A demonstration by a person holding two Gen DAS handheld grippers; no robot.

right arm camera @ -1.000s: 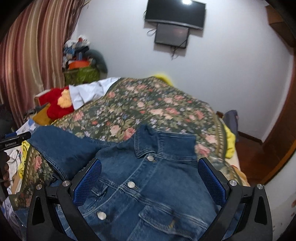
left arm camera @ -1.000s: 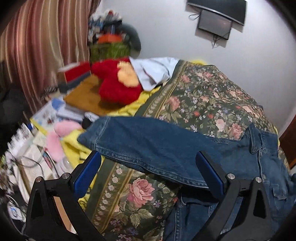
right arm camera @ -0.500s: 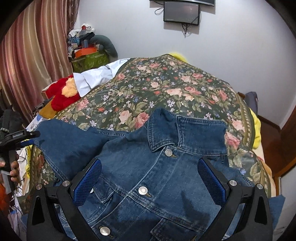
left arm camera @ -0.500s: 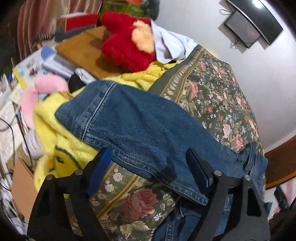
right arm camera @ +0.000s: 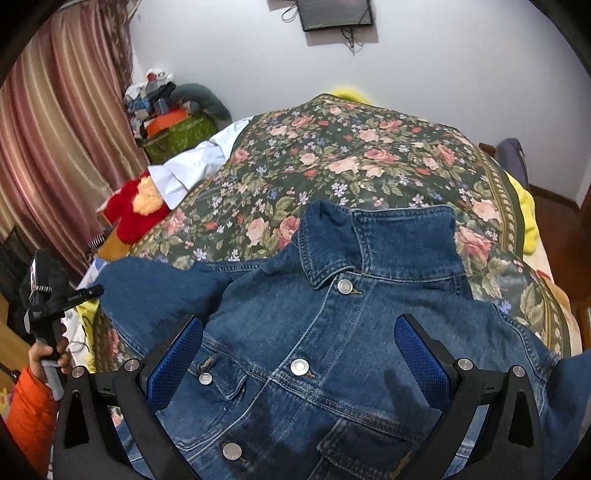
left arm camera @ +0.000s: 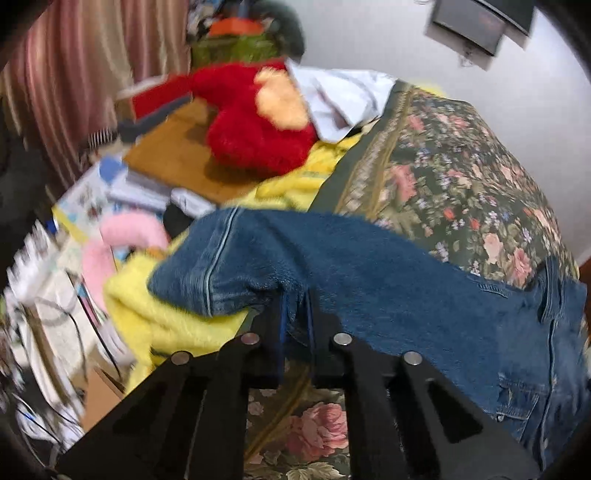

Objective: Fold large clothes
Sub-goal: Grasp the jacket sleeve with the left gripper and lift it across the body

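A blue denim jacket [right arm camera: 332, 332] lies front up on the floral bedspread [right arm camera: 351, 155], collar away from me, buttons showing. Its left sleeve [left arm camera: 332, 266] stretches out to the bed's left edge. My left gripper [left arm camera: 295, 306] is shut on the lower edge of that sleeve near the cuff. In the right wrist view the left gripper [right arm camera: 51, 299] shows at the far left, held by a hand. My right gripper [right arm camera: 299, 343] is open above the jacket's chest, fingers either side of the button placket, holding nothing.
A red plush toy [left arm camera: 255, 122] and a white shirt [left arm camera: 340, 96] lie at the bed's far left. A yellow blanket [left arm camera: 166, 317] hangs off the left edge over floor clutter. Striped curtains [right arm camera: 55, 147] hang at left. A monitor [right arm camera: 332, 14] hangs on the wall.
My left gripper has closed on the sleeve's lower edge; it was open around it before. My right gripper has moved slightly forward over the jacket and stays open.
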